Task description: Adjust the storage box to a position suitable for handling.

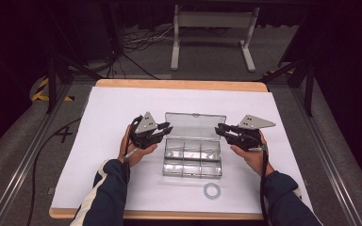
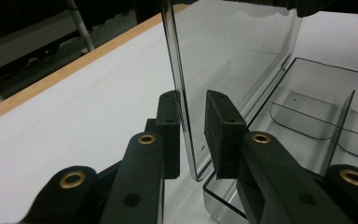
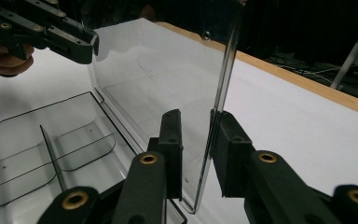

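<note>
Straddling unmarked clear lid (image 1: 195, 125), left gripper (image 1: 162, 130), right gripper (image 1: 222, 130)

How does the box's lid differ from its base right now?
The lid stands upright at the far side; the base lies flat on the white sheet. The lid is one plain panel; the base is split into compartments. Each hand-held gripper, left and right, straddles a lid edge; the base is untouched. Both are clear plastic.
</note>
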Demonstrator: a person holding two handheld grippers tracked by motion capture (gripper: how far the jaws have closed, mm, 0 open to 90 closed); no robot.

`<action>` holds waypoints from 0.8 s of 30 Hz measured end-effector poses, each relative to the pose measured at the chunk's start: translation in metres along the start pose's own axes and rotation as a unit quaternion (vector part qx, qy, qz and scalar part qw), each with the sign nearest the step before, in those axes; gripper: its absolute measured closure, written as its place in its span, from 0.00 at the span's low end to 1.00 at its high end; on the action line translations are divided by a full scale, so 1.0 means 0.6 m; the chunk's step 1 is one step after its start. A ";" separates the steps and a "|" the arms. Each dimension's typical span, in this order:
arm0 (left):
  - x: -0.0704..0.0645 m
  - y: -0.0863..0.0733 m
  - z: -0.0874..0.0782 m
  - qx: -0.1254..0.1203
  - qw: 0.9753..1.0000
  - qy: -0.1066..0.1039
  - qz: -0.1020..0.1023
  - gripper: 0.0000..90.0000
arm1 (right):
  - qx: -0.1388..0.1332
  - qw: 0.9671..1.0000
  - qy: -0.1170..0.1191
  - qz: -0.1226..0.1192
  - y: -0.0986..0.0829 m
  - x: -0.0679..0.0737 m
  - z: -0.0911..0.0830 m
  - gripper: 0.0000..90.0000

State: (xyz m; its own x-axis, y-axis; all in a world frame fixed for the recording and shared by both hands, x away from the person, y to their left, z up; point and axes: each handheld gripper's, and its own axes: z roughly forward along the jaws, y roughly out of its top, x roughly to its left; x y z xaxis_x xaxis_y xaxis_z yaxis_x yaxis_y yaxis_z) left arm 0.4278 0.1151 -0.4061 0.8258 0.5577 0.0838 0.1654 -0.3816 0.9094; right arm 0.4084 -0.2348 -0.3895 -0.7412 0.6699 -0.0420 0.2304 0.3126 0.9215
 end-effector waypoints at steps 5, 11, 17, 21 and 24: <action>0.001 -0.002 0.006 0.000 1.000 0.003 -0.009 0.84 | 0.000 1.000 -0.002 0.006 -0.001 -0.005 0.006 0.82; 0.001 -0.004 0.011 0.005 1.000 0.010 -0.009 0.83 | 0.005 1.000 -0.009 0.008 -0.005 -0.007 0.013 0.81; 0.001 -0.007 0.015 0.010 1.000 0.013 -0.014 0.82 | 0.011 1.000 -0.010 0.009 -0.008 -0.009 0.018 0.80; 0.000 -0.010 0.020 0.013 1.000 0.017 -0.019 0.80 | 0.012 1.000 -0.005 0.021 -0.013 -0.014 0.023 0.79; 0.000 -0.012 0.020 0.015 1.000 0.018 -0.019 0.80 | 0.014 1.000 -0.004 0.022 -0.013 -0.015 0.024 0.78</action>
State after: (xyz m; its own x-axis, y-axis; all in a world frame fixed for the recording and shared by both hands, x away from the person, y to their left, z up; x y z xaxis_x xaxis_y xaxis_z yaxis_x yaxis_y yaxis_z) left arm 0.4333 0.1091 -0.4173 0.7987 0.5983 0.0641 0.2126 -0.3803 0.9001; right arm 0.4225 -0.2336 -0.4022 -0.7242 0.6895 -0.0048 0.2810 0.3014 0.9112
